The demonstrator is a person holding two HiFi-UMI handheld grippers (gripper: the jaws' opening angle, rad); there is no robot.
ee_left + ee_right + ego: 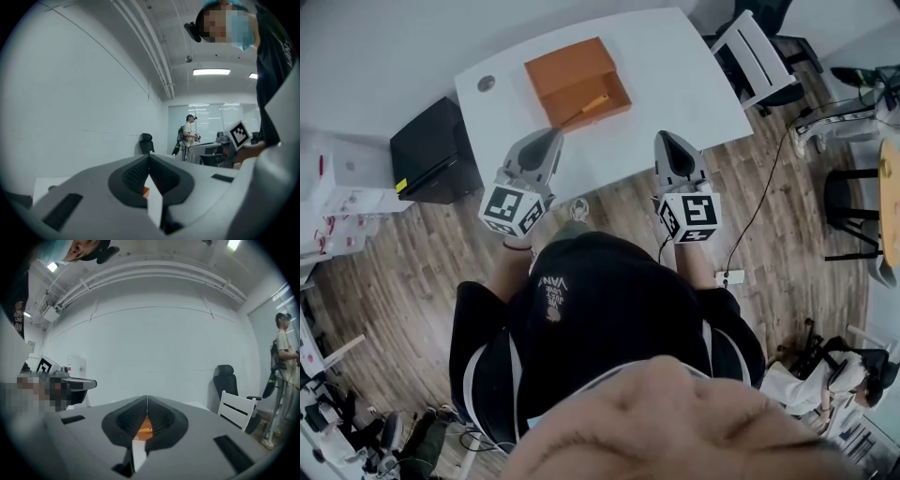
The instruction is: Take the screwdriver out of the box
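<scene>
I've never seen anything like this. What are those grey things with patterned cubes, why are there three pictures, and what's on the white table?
There is no robot: a person holds a two-jawed grabbing tool in each hand, and the marker cubes are part of those tools. The head view comes from a camera on the person's head. It looks down at the left gripper and right gripper, which point toward the white table. The other two pictures come from cameras riding on each gripper, looking along its jaws. On the table sits an orange box with a screwdriver lying in it. Both grippers are shut and hold nothing.
</scene>
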